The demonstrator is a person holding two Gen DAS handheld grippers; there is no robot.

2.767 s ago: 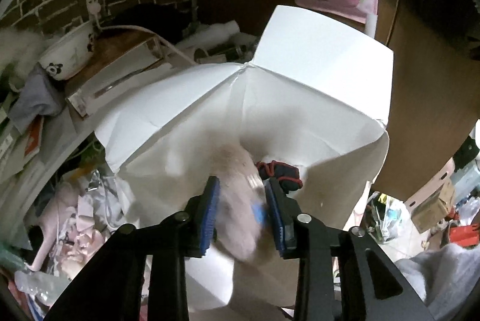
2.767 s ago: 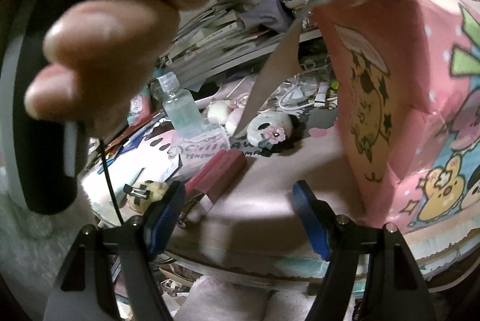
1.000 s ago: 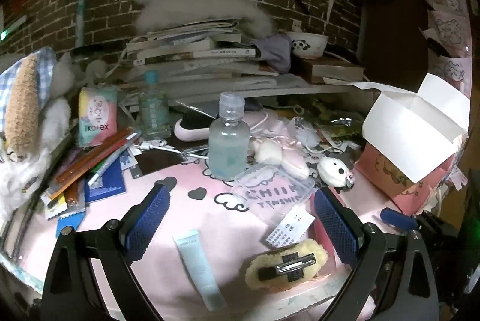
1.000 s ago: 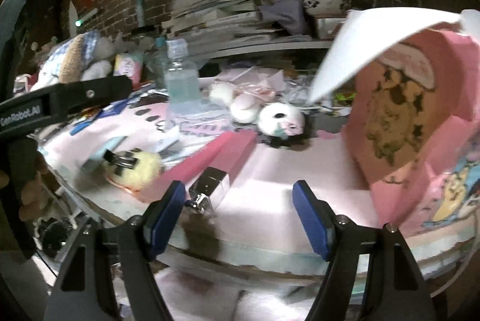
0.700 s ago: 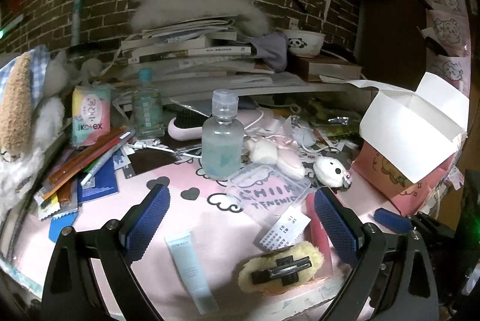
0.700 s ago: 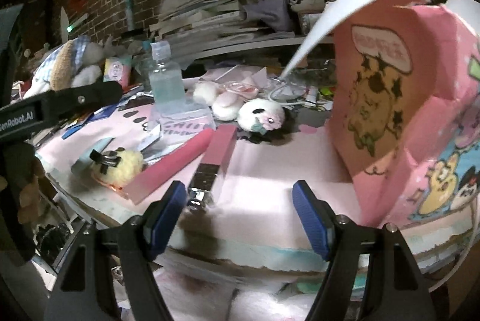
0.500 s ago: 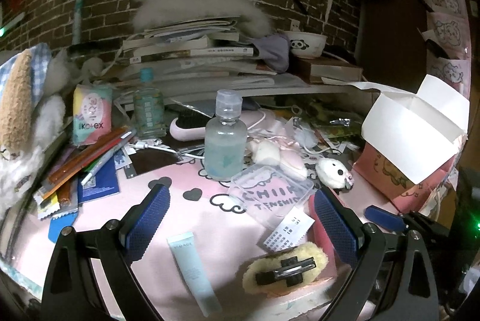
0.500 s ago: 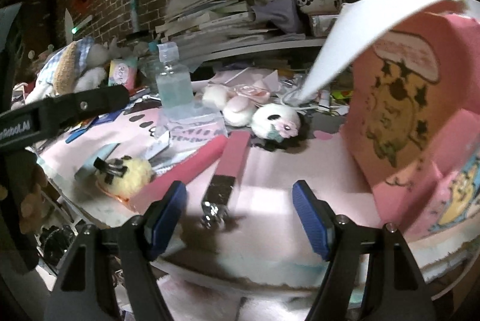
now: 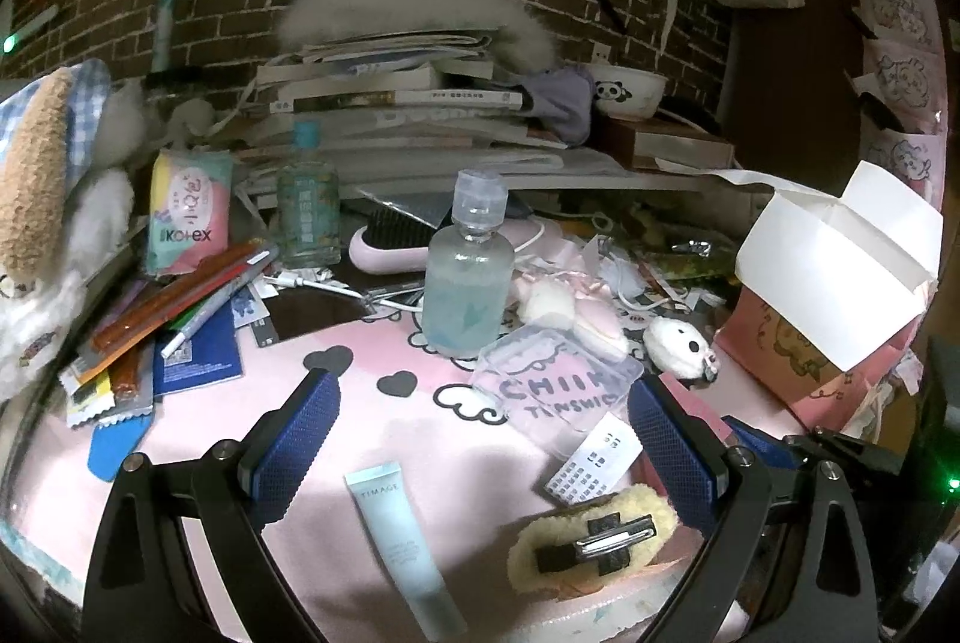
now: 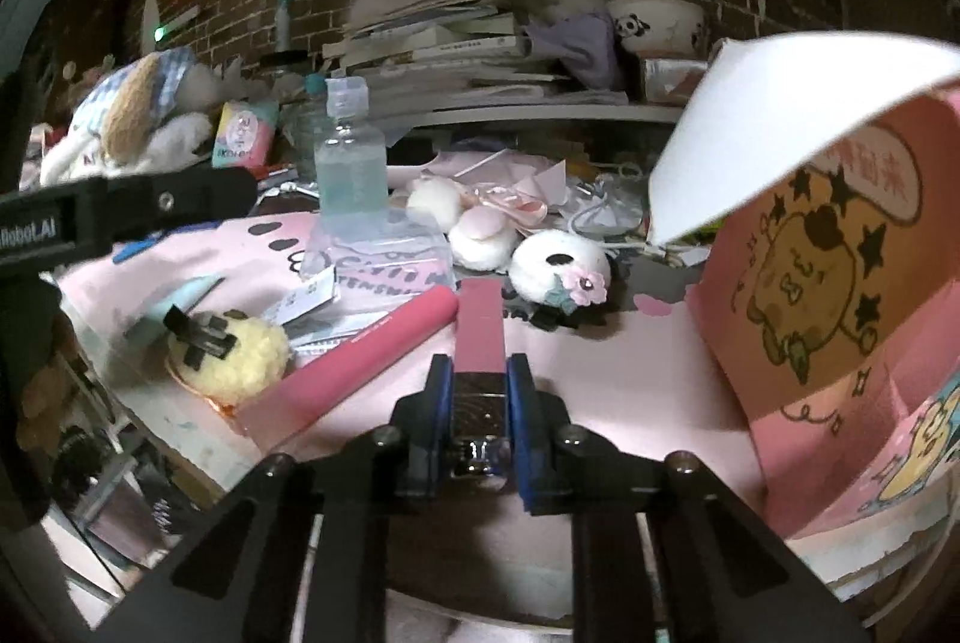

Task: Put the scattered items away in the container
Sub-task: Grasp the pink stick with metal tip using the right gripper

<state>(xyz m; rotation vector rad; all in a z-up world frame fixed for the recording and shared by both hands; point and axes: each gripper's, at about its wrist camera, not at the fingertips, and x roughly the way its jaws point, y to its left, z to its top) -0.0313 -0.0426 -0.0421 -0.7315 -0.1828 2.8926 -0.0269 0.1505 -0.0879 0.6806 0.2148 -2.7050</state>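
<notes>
My right gripper (image 10: 479,391) is shut on the metal end of a flat pink bar (image 10: 479,326) that lies on the pink mat. The pink cartoon box (image 10: 840,271) with white flaps open stands to its right; it also shows in the left wrist view (image 9: 834,277). My left gripper (image 9: 480,439) is open and empty above the mat's front edge. Between its fingers lie a pale blue tube (image 9: 402,541) and a yellow fluffy hair clip (image 9: 591,538). A clear bottle (image 9: 468,277), a clear printed pouch (image 9: 555,385) and a white panda plush (image 9: 678,346) lie beyond.
A pink tube (image 10: 354,355) lies left of the bar. Stacked books (image 9: 396,96), a panda bowl (image 9: 627,87), a Kotex pack (image 9: 189,211), a green bottle (image 9: 307,199), a hairbrush (image 9: 390,238) and snack sticks (image 9: 174,295) crowd the back and left. The table edge runs along the front.
My right gripper has closed on the metal end of the pink bar; half a second ago it was wide open around it. My left gripper has stayed open and nearly still.
</notes>
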